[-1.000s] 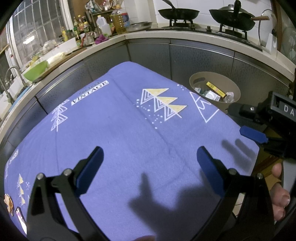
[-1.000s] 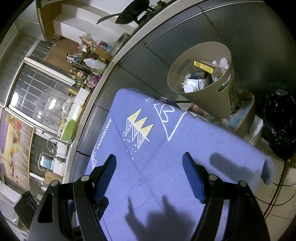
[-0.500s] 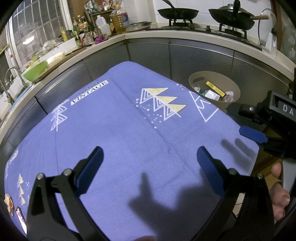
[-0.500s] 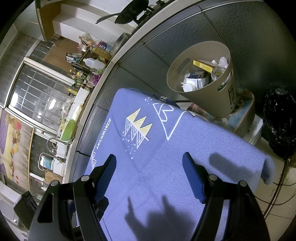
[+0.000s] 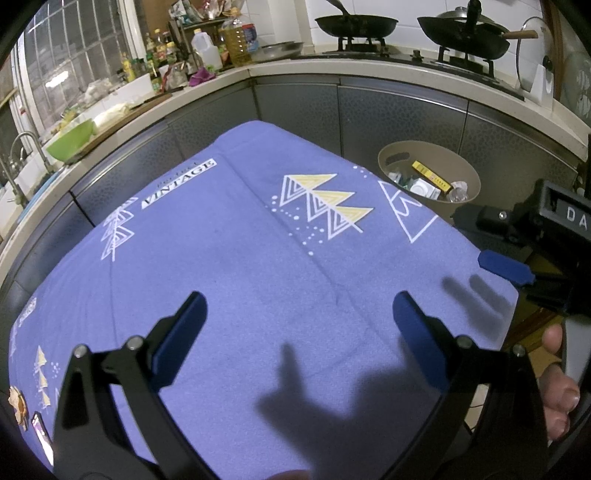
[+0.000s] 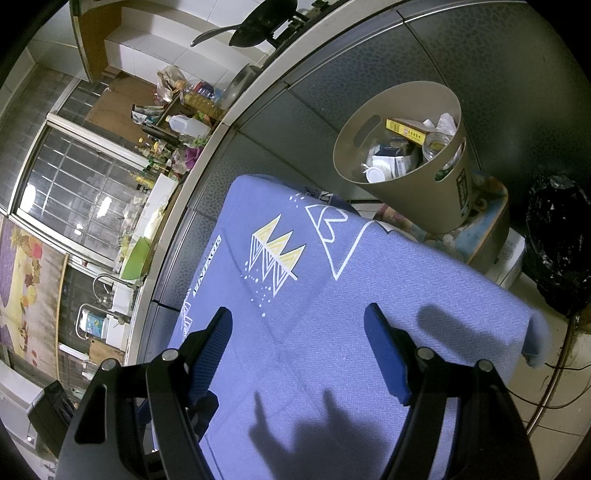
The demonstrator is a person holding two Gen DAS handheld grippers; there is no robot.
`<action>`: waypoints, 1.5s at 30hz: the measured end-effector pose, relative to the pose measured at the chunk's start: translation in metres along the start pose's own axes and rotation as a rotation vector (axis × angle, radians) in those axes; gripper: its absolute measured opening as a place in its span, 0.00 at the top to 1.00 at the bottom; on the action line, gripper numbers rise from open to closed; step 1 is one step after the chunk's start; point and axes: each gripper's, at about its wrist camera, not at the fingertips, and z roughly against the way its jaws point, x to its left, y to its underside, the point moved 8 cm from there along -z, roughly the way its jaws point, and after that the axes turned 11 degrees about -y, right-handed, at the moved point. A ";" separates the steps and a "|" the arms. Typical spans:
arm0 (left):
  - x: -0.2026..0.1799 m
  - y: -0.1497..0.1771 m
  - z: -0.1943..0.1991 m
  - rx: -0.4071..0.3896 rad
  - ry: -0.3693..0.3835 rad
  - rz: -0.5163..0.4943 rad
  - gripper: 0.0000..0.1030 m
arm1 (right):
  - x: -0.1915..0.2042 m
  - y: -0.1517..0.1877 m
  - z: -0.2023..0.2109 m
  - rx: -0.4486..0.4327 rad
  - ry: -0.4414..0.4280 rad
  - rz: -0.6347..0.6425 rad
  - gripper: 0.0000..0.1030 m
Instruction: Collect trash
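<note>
Two grippers are hovering over one blue patterned cloth [image 5: 229, 266] that is covering a table. The left gripper [image 5: 297, 325] is standing with its two blue-padded jaws spread wide, nothing lying between them but bare cloth. The right gripper [image 6: 297, 350] is also gaping well open and gripping nothing; in the left wrist view one of its blue fingertips [image 5: 506, 266] is poking in at about 3 o'clock, with the fingers of the person's hand [image 5: 559, 387] curling round the handle at roughly 4 o'clock.

The trash is sitting in one round beige bin [image 6: 439, 206] – at about 1 o'clock from the right gripper, just past the far corner of the cloth. Inside it are showing one yellow box [image 6: 404, 130], one clear jar [image 6: 437, 144], one white lid [image 6: 375, 174], a white-and-dark carton [image 6: 397, 158] and crumpled white paper [image 6: 445, 122]; whether more is lying beneath them cannot be told. The bin is resting on a low patterned stool [image 6: 484, 229]. One black bag [image 6: 557, 243] is slumping on the floor at 3 o'clock in the right wrist view.

In the left wrist view, at 12 to 1 o'clock, two dark woks [image 5: 356, 24] are sitting on the stove – one on each burner. One green bowl [image 5: 70, 142] is resting on the counter at 10 o'clock, near the sink tap [image 5: 22, 155]. At 7 o'clock, by the cloth's near edge, two small things are lying, too cut off to identify.
</note>
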 end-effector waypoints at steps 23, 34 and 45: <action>0.008 0.004 -0.009 0.031 0.001 0.017 0.06 | -0.004 0.010 -0.004 0.013 0.004 -0.004 0.32; 0.006 -0.001 0.004 -0.043 -0.019 -0.002 0.06 | -0.003 0.010 -0.003 0.015 0.005 -0.004 0.32; 0.001 -0.007 0.019 -0.077 0.019 -0.008 0.06 | -0.004 0.009 -0.004 0.016 0.007 -0.007 0.32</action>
